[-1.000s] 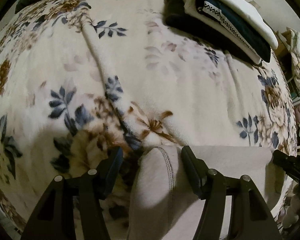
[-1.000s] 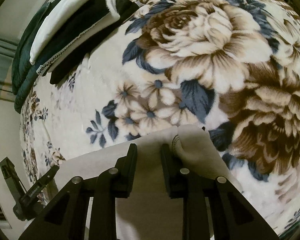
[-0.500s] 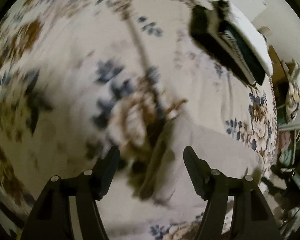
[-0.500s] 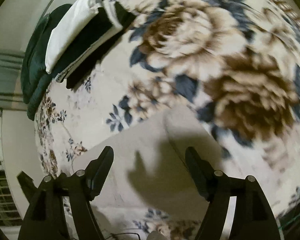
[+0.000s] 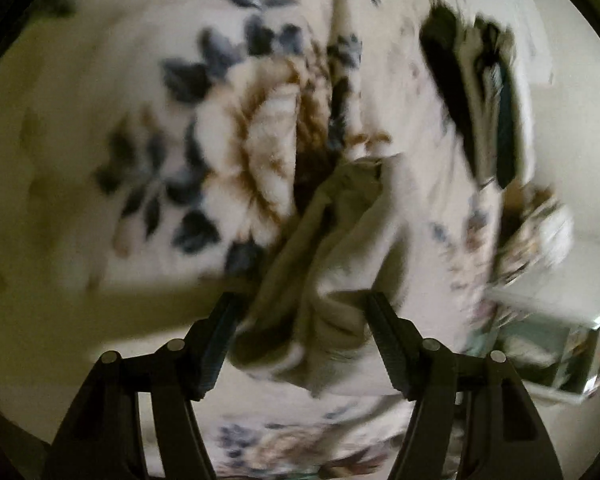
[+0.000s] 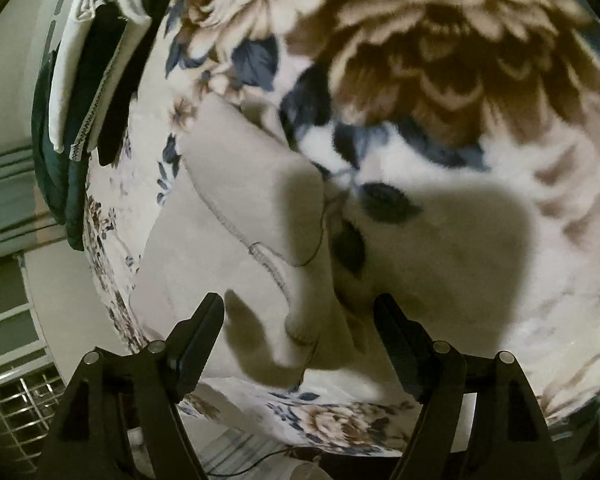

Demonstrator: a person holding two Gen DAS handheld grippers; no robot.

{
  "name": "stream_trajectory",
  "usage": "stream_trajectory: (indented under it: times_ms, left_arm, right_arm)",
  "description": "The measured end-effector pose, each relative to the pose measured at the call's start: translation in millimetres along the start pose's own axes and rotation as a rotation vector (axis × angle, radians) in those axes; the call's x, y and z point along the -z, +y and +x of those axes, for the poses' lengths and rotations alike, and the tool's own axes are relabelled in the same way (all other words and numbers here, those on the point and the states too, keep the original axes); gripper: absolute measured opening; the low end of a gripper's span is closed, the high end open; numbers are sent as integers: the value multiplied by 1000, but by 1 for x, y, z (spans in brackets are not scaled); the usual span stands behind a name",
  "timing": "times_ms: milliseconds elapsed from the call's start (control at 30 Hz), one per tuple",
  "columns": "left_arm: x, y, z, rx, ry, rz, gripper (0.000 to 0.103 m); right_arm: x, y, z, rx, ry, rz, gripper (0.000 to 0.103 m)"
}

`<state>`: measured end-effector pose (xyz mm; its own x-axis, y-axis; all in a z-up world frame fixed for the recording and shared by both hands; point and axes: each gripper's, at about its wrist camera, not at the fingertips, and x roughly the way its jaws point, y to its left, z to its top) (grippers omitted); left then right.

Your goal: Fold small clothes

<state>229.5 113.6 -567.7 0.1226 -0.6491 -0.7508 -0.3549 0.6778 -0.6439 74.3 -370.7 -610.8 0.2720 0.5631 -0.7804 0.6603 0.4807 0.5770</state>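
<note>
A small beige garment (image 5: 332, 264) lies crumpled on the floral blanket (image 5: 100, 240); the left wrist view is blurred. My left gripper (image 5: 302, 320) is open and empty, raised above the garment's near end. In the right wrist view the same garment (image 6: 240, 216) lies flatter, with a stitched seam showing. My right gripper (image 6: 300, 320) is open and empty, raised above the garment's near edge.
A stack of folded clothes, white, black and dark green, lies at the far side of the blanket (image 6: 500, 260), seen in the left wrist view (image 5: 484, 92) and in the right wrist view (image 6: 92, 76). The bed's edge and floor clutter (image 5: 548, 344) show at lower right. A wire rack (image 6: 24, 408) stands at lower left.
Both grippers were shut on the beige garment a second ago. Both have opened, let it go and lifted away. The garment now lies loose on the blanket.
</note>
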Motion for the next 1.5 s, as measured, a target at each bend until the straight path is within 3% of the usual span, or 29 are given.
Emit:
stream_trajectory:
  times_ms: [133,267,400,533,733,833,967,1033,1267,1400,1500]
  left_arm:
    - [22,7,-35,15,-54,-9,64]
    - [35,-1,-24,-21,3,52,64]
    - [25,-12,9,-63,-5,76,64]
    - [18,-6,22,-30,-34,8,64]
    - [10,-1,31,0,-32,-16,64]
    - [8,-1,25,-7,-29,-35,64]
    - [13,-2,-8,-73,-84,22,64]
    - [7,4,-7,-104,-73,48,64]
    - [-8,0,29,-42,15,83,64]
    - [-7,1,30,5,0,58,64]
    - [-1,-3,21,45,-44,58,59]
  right_arm:
    - [1,4,-3,-25,0,-9,79]
    - [-3,7,-4,-33,7,-22,79]
    - [-7,8,3,-35,26,-27,79]
    - [-8,4,12,-35,51,-35,79]
    - [-10,5,27,-52,93,-52,79]
    - [-11,10,34,-67,113,-59,79]
    - [-10,13,37,-79,129,-60,79]
    - [-10,13,37,-87,136,-59,79]
    - [-15,10,42,-102,157,-52,79]
    - [-16,11,44,-109,167,-53,79]
    - [-16,15,44,-117,164,-51,79]
